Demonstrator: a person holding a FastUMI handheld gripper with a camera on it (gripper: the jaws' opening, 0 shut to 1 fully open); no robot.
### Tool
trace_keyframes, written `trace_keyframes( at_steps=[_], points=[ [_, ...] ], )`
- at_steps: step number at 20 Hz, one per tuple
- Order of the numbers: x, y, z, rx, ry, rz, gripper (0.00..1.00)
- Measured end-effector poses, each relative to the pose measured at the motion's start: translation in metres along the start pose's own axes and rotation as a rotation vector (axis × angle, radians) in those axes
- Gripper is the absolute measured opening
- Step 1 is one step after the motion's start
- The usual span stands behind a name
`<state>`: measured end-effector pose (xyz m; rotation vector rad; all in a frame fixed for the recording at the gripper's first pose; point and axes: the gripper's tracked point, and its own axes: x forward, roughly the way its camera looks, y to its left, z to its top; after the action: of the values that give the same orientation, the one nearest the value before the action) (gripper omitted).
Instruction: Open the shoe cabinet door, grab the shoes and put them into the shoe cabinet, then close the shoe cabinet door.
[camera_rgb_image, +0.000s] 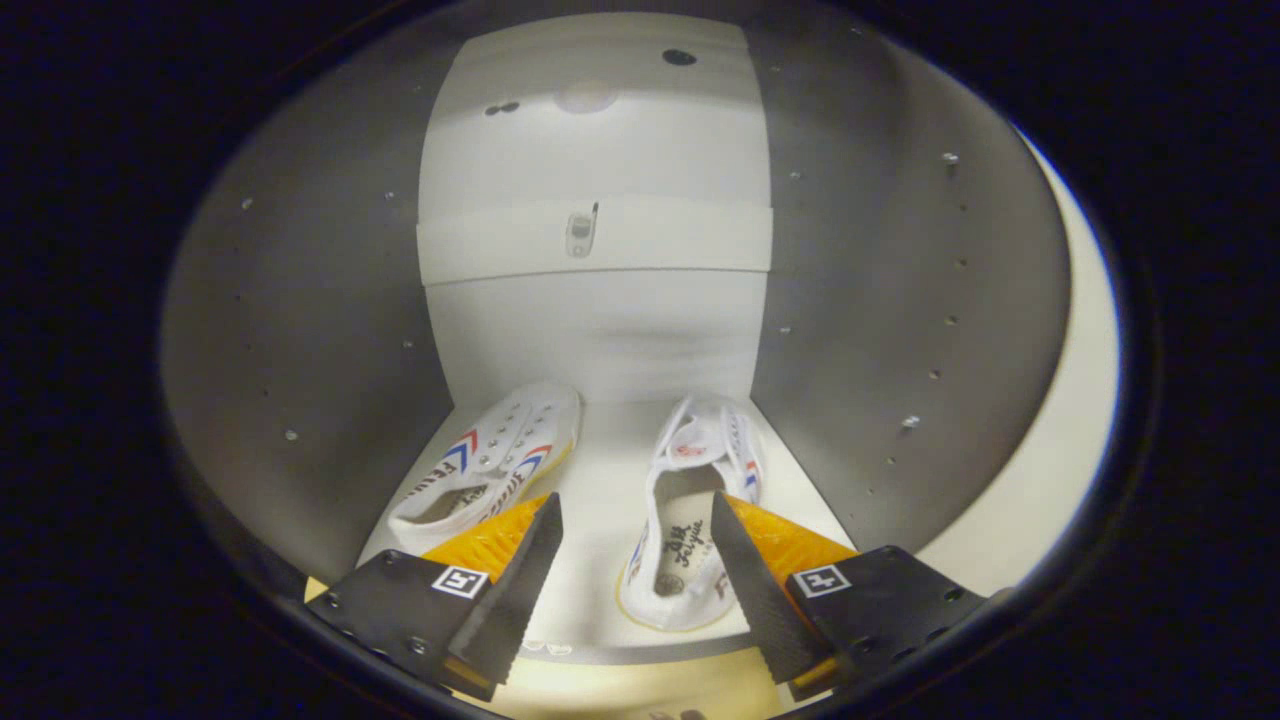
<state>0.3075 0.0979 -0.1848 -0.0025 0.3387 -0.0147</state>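
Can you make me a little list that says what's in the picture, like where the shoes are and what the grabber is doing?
place: inside the shoe cabinet, looking in from the front
left shoe: on the cabinet floor, tilted on its side
right shoe: on the cabinet floor, upright, heel toward the front
hand-held gripper: open, holding nothing
fingers: spread; the right shoe's heel lies between them
shoes apart or touching: apart
job so far: both shoes are in; door not yet closed

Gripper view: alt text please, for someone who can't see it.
Two white sneakers sit on the bottom shelf inside an open cabinet, the left shoe lying tilted, the right shoe upright. The gripper is open and empty, its fingers spread just in front of the shoes.
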Motion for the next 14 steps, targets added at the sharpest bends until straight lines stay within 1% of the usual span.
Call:
trace_keyframes(
  at_steps=[6, 11, 14],
  points=[
    [-0.103, 0.006, 0.009, 0.002, -0.111, 0.000, 0.96],
    [-0.215, 0.014, 0.002, 0.017, -0.184, 0.029, 0.96],
    [-0.279, 0.011, -0.011, 0.019, -0.209, 0.012, 0.96]
  ],
)
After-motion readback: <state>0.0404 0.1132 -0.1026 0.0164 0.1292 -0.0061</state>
